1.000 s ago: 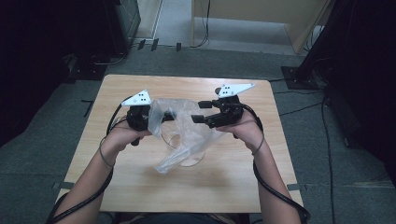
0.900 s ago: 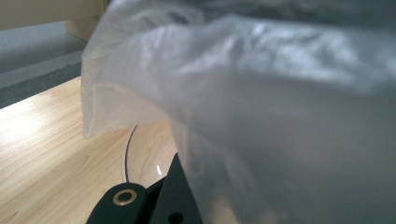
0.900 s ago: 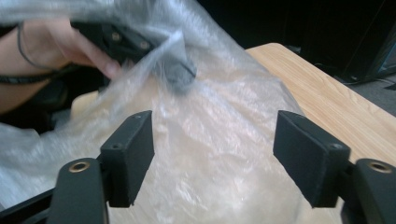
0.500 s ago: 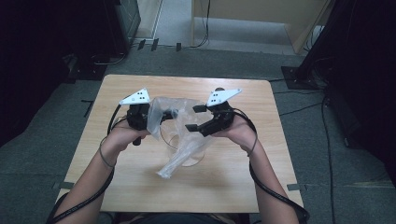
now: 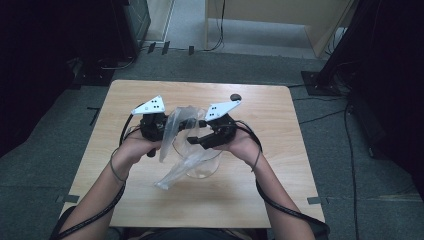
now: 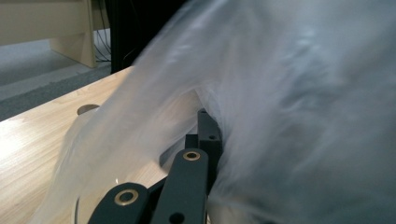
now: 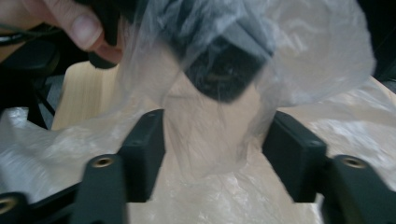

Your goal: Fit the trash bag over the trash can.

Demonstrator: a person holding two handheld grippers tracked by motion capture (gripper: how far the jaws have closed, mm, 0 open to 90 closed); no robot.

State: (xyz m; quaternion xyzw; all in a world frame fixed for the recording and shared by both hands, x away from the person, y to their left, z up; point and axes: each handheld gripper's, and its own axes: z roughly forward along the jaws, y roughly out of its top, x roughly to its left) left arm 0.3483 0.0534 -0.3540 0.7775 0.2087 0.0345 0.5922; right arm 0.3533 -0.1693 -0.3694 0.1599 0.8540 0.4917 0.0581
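A clear plastic bag (image 5: 176, 161) hangs from my left gripper (image 5: 192, 123) and trails down into a round glass bowl (image 5: 214, 164) at the middle of the table. In the left gripper view the left gripper (image 6: 201, 140) is shut on a fold of the bag (image 6: 303, 116). My right gripper (image 5: 194, 140) faces it from the right, close by. In the right gripper view a hanging fold of the bag (image 7: 210, 126) lies between the jaws of the right gripper (image 7: 212, 149). These jaws have just been closing, and gaps still show beside both pads.
A light wooden table (image 5: 280, 180) stands on a grey floor. A small dark round thing (image 5: 234, 97) lies near its far edge. Dark equipment and cables lie on the floor around the table. A wooden cabinet (image 5: 270, 12) stands at the back.
My right gripper has moved left and a little down, close to the left one, and its jaws stand narrower. The bag has bunched up between the two grippers. The left hand stayed put.
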